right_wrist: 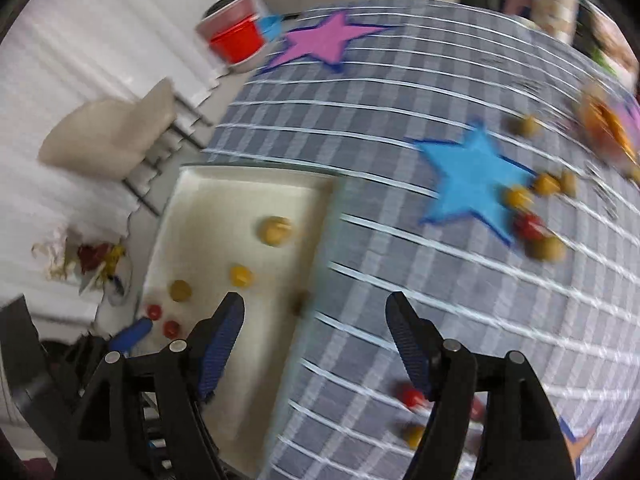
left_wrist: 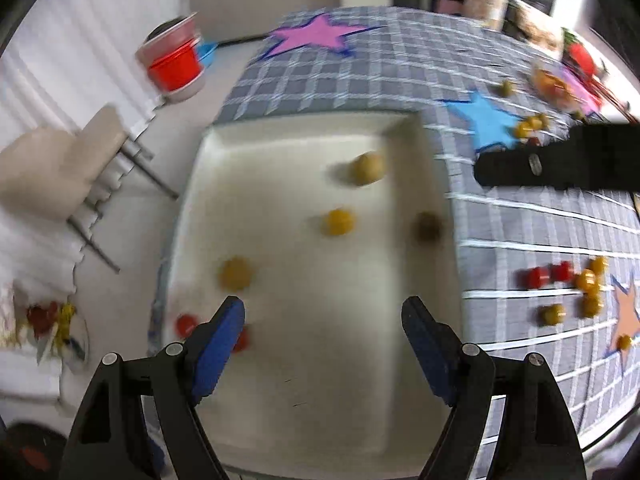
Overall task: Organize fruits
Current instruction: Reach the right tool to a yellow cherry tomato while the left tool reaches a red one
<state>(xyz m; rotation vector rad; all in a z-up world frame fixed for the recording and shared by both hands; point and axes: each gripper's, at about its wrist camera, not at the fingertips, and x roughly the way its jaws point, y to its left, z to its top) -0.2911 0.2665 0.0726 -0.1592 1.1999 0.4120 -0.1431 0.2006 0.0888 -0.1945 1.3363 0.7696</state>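
Grippers, left [left_wrist: 323,314] and right [right_wrist: 314,308], wide apart, empty, above tray [left_wrist: 280,128] edge.

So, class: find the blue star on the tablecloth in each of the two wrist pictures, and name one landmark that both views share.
Left wrist view: the blue star sits at upper right, just right of the white tray's far corner.
Right wrist view: the blue star lies right of centre, well right of the tray.
Shared landmark: the pink star near the cloth's far edge.
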